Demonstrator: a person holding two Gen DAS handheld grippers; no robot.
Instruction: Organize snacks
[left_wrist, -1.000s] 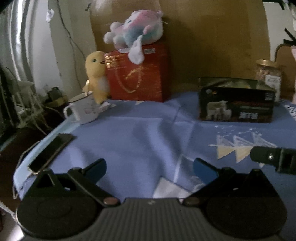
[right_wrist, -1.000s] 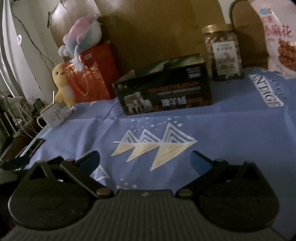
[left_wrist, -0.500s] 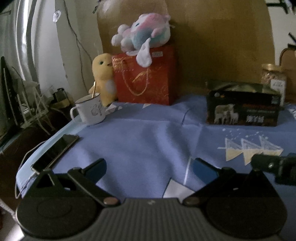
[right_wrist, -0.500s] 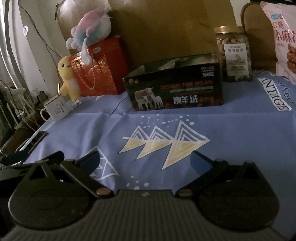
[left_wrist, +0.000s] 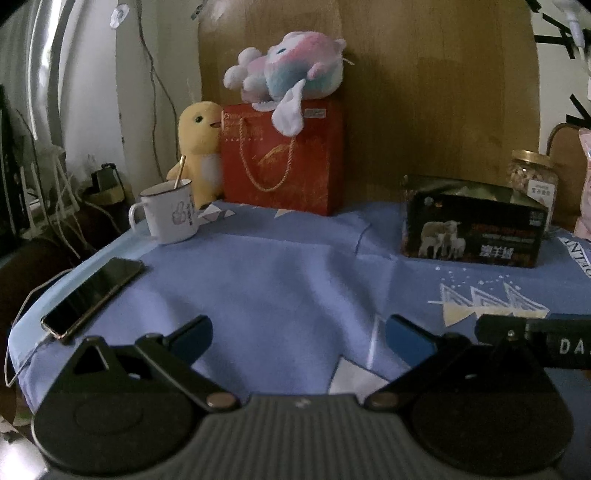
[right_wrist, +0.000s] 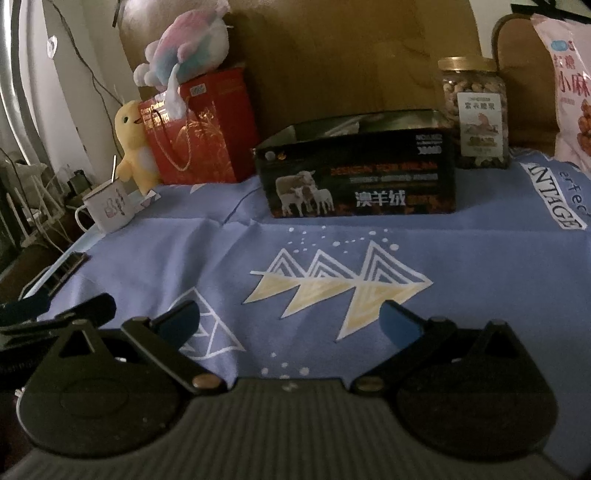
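Observation:
A dark open box (right_wrist: 362, 173) printed with sheep stands at the back of the blue cloth; the same box (left_wrist: 472, 225) shows far right in the left wrist view. Behind it stands a gold-lidded jar of nuts (right_wrist: 474, 114), with a pink snack bag (right_wrist: 569, 88) at the right edge. The jar (left_wrist: 533, 177) also shows in the left wrist view. My left gripper (left_wrist: 299, 336) is open over bare cloth, holding nothing. My right gripper (right_wrist: 290, 317) is open too, well short of the box. The right gripper's finger (left_wrist: 532, 332) reaches into the left view.
A red gift bag (left_wrist: 284, 158) with a pastel plush toy (left_wrist: 288, 74) on top stands at the back left, beside a yellow plush duck (left_wrist: 199, 147). A white mug (left_wrist: 166, 212) and a phone (left_wrist: 92, 295) lie near the left edge. A wooden board rises behind.
Both grippers have risen and tilted up slightly; the box, jar and gift bag sit lower in view. Both stay open.

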